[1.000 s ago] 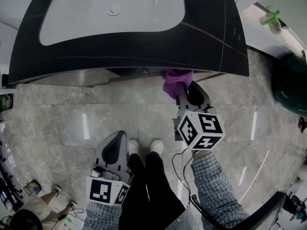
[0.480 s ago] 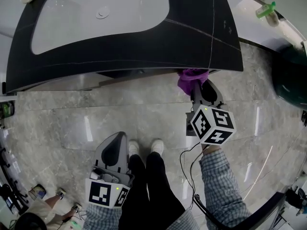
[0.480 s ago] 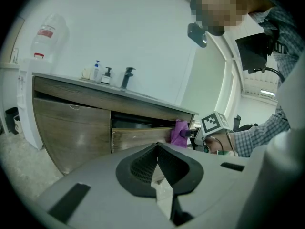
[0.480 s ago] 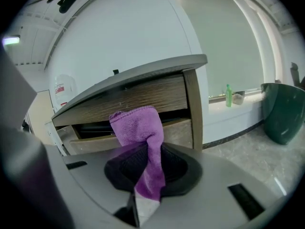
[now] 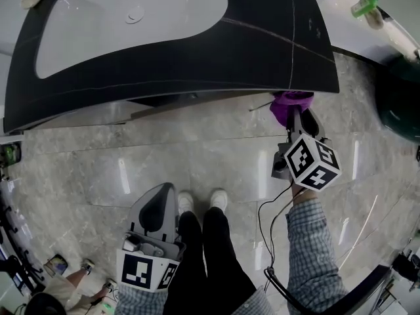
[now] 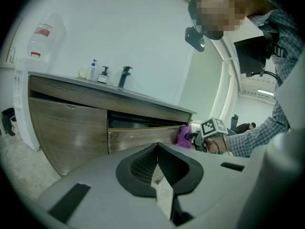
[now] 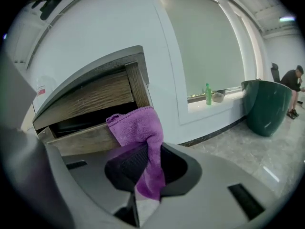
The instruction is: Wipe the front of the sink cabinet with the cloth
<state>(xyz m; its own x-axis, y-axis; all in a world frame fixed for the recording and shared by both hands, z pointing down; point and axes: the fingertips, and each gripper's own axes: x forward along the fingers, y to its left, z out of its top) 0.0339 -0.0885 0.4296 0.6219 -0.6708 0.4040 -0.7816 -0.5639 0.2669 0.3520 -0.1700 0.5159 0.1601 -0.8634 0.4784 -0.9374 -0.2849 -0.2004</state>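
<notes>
My right gripper (image 5: 295,117) is shut on a purple cloth (image 5: 289,105), pressed against the right end of the wooden sink cabinet front (image 7: 90,140) just under the black countertop (image 5: 262,51). In the right gripper view the purple cloth (image 7: 143,142) hangs between the jaws, its top bunched on the drawer's upper edge. The left gripper (image 5: 157,205) hangs low by the person's legs, away from the cabinet, jaws shut with nothing in them. From the left gripper view the cabinet front (image 6: 71,128), the cloth (image 6: 183,136) and the right gripper's marker cube (image 6: 213,127) show at a distance.
A white basin (image 5: 131,18) is set in the countertop. A dark green bin (image 5: 397,104) stands at the right on the marble floor. A green bottle (image 5: 365,6) sits on the window ledge. Soap bottles (image 6: 98,73) and a tap (image 6: 124,75) stand on the counter. Another person crouches at bottom left (image 5: 39,294).
My right gripper has slid to the right along the cabinet front with the cloth, from the middle to the right end. The left gripper has stayed low.
</notes>
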